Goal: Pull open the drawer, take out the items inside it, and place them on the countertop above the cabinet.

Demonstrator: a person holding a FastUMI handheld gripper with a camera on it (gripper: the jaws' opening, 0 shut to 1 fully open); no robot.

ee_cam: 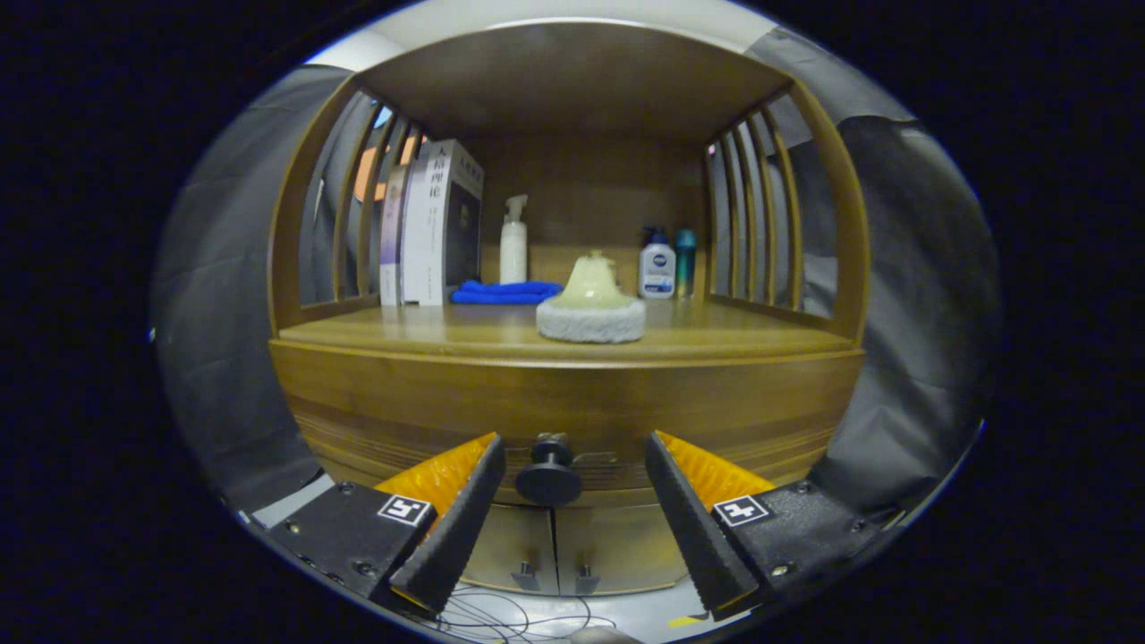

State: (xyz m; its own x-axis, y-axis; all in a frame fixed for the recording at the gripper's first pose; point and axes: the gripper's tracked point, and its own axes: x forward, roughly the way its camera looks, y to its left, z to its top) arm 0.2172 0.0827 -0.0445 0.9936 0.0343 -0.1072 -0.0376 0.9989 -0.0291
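Note:
A wooden cabinet stands ahead, its drawer front (572, 411) closed below the countertop (411, 333). A dark round drawer knob (548, 478) sticks out of the drawer front, between my two fingers and just beyond their tips. My gripper (572, 447) is open, its fingers wide apart on either side of the knob and not touching it. The drawer's inside is hidden. On the countertop sits a pale polishing pad (591, 304) with a fluffy white base.
On the countertop's back part stand books (429, 228) at the left, a white spray bottle (513, 241), a folded blue cloth (505, 292), a white pump bottle (657, 264) and a teal bottle (685, 261). Slatted wooden sides flank the shelf. Two lower cabinet doors (555, 550) are below the drawer.

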